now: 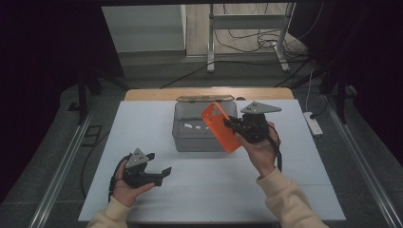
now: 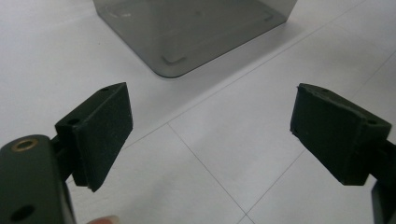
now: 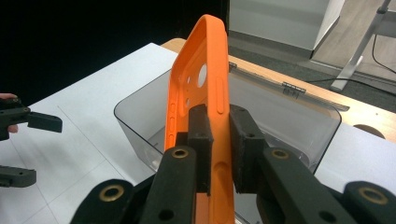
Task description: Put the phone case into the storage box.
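Your right gripper (image 3: 218,140) clamps the orange phone case (image 3: 198,98) edge-on between its jaws, above the clear bin (image 1: 190,137). Your left gripper (image 2: 210,135) is wide open, empty, near the bin's corner; the right gripper view shows the case's cutouts.

orange phone case (image 1: 221,126), soft-looking with camera cutouts and side button bumps, pinched on its edge by the right gripper (image 1: 234,126) and held tilted over the right half of the clear grey bin (image 1: 190,137), which sits open at the table's 12 o'clock.

Matt orange phone case (image 3: 205,70); glossy translucent plastic bin (image 3: 289,112); rough black pads (image 2: 107,126).
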A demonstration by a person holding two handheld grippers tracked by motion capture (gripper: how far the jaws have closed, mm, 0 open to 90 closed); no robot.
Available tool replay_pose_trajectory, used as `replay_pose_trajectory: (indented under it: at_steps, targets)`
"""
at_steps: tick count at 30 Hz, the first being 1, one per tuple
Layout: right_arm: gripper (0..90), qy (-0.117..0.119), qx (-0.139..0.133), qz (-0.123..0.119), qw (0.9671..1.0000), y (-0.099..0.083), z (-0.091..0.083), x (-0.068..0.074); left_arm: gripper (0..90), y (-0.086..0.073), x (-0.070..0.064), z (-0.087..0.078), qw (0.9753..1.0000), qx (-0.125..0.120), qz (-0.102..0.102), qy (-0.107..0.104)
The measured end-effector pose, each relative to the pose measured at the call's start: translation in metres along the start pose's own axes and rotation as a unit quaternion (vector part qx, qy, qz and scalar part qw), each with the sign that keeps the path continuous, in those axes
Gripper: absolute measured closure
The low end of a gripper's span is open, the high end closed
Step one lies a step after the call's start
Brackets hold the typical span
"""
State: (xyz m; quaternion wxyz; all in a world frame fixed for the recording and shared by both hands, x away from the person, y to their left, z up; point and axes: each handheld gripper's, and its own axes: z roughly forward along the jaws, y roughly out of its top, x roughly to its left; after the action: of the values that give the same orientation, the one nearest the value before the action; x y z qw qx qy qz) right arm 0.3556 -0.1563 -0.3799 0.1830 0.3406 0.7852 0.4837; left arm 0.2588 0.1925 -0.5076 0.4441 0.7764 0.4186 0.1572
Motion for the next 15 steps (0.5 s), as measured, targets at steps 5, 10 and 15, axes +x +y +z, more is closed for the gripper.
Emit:
replay_pose_trajectory:
  at_steps: [5, 10, 15]
  targets:
    - [80.0, -0.002, -0.001, 0.002, 1.0, 0.0016, 0.0016, -0.0012, 13.3, 0.0002, 0.0, -0.0006, 1.0, -0.001, -0.001, 0.0]
    - [80.0, -0.01, 0.0, 0.001, 0.9999, 0.0046, 0.0052, -0.0021, 13.3, 0.0004, 0.0003, -0.0002, 1.0, 0.001, 0.0, -0.001]
    - [80.0, -0.016, 0.002, 0.003, 0.9999, 0.0092, 0.0098, -0.0033, 13.3, 0.0007, 0.0, 0.0004, 1.0, 0.002, 0.001, -0.002]
